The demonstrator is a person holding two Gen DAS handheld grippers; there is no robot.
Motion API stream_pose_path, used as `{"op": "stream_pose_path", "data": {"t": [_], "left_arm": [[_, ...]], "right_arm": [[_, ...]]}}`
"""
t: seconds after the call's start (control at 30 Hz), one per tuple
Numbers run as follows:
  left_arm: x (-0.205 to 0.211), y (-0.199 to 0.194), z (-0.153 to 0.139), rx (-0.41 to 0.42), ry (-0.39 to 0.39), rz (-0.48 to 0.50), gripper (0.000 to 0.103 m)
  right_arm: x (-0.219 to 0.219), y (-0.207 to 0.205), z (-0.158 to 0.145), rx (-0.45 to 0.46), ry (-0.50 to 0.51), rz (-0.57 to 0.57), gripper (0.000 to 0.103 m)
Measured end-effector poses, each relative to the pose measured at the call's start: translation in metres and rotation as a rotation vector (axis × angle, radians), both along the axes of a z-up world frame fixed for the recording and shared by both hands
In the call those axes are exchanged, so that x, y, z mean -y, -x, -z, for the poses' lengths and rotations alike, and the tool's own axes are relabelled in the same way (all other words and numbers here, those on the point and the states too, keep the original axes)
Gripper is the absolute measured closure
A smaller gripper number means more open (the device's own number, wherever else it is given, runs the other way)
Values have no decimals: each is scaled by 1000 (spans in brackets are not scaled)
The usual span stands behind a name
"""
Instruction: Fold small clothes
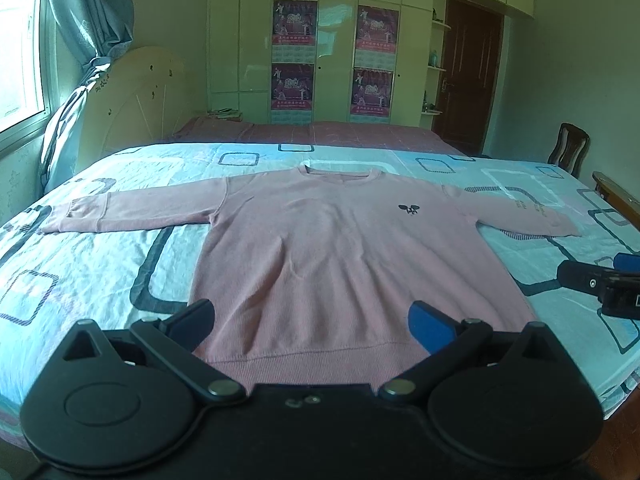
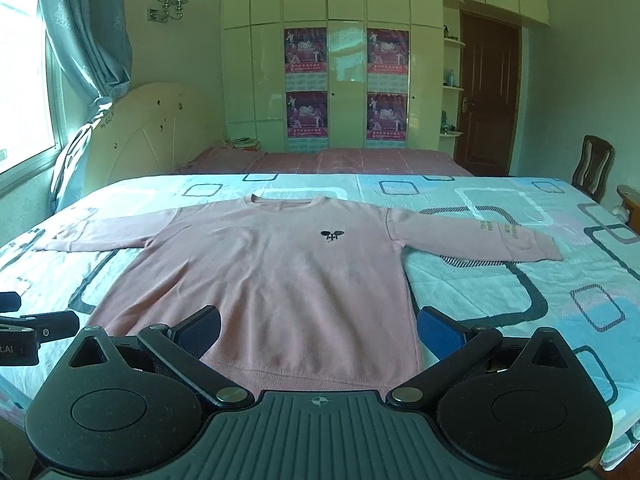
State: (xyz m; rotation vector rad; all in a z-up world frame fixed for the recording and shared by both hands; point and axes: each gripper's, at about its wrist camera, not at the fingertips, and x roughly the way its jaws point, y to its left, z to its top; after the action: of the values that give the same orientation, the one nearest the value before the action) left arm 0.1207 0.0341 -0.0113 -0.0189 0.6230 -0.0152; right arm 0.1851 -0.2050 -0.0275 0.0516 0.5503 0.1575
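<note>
Jaws released on both your tools: left gripper [image 1: 310,322] and right gripper [image 2: 319,330] hang just above the ribbed hem, grasping nothing. Pink long-sleeved knit sweatshirt [image 1: 340,248] lies flat, face up, sleeves spread wide, collar away from you, small dark emblem [image 1: 409,209] on its chest. It rests on the bed's pale blue sheet with rounded-square print [image 2: 520,280]. Beyond: cream wardrobe [image 2: 348,60] with purple posters [image 2: 306,50].

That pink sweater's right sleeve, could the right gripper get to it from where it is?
Probably yes. The right gripper hangs open over the pink sweater near its hem, and the right sleeve lies flat on the bedspread with nothing between them.
</note>
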Motion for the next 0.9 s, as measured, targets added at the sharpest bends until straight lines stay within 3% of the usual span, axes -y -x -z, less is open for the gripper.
{"op": "stream_pose_path", "data": {"t": [0.27,0.5,0.7,0.8,0.9], "left_arm": [[-16,-68,-8,28,-22,53,1],[-29,-114,5,4,-32,28,1],[-11,-150,22,-38,-28,62,1],[5,-172,32,-71,-64,63,1],[17,-197,41,-135,-26,66,1]], "right_arm": [[-8,-68,-6,5,19,71,0],[-9,-109,0,-12,48,99,0],[17,-149,16,-38,48,135,0],[43,-176,27,-57,30,161,0],[72,-204,37,-65,10,182,0]]}}
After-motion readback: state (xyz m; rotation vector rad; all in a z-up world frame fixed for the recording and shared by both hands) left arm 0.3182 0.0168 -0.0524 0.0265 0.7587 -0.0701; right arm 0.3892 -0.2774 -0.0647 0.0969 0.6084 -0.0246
